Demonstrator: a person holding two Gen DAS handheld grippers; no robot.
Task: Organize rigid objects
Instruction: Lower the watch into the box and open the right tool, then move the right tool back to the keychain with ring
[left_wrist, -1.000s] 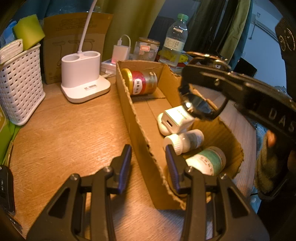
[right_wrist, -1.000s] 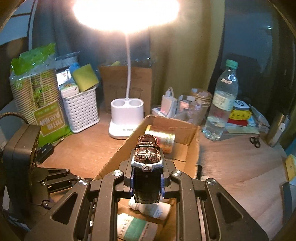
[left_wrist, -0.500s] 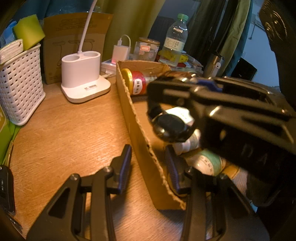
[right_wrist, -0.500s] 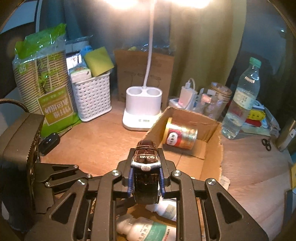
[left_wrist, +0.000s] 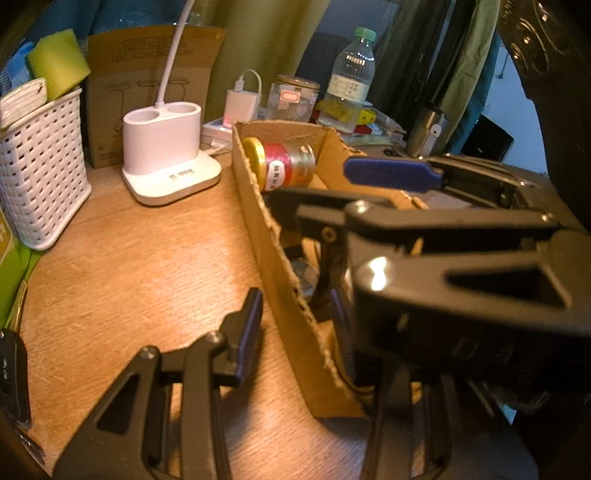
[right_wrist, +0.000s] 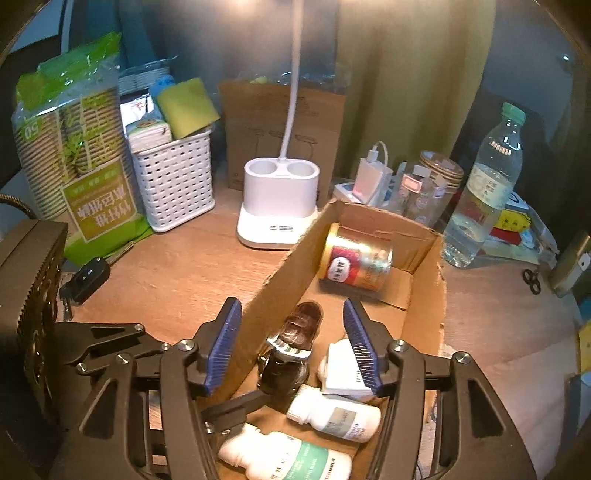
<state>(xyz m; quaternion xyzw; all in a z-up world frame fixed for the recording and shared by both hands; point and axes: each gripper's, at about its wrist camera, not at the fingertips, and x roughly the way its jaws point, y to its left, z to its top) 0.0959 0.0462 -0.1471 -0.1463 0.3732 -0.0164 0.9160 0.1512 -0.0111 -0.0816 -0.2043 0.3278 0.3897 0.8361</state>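
A brown-strapped wristwatch (right_wrist: 291, 347) lies in the open cardboard box (right_wrist: 424, 295), beside a white adapter (right_wrist: 343, 369) and two white pill bottles (right_wrist: 336, 417). A gold can (right_wrist: 354, 258) lies at the box's far end. My right gripper (right_wrist: 291, 345) hangs over the watch with its jaws opening. Its blue pads (right_wrist: 225, 343) stand clear of the watch, the left one outside the box's wall. In the left wrist view my left gripper (left_wrist: 295, 306) is shut on the box's near wall (left_wrist: 280, 280), and the right gripper (left_wrist: 317, 186) crosses over the box.
On the wooden desk stand a white lamp base (right_wrist: 280, 206), a white basket (right_wrist: 173, 177), a pack of paper cups (right_wrist: 74, 147), a water bottle (right_wrist: 487, 184) and a glass jar (right_wrist: 432, 184). A car key (right_wrist: 85, 277) lies at the left, small scissors (right_wrist: 532, 280) at the right.
The right gripper came down over the box and opened its jaws, letting go of the watch, which now lies in the box. The left gripper kept its hold on the wall.
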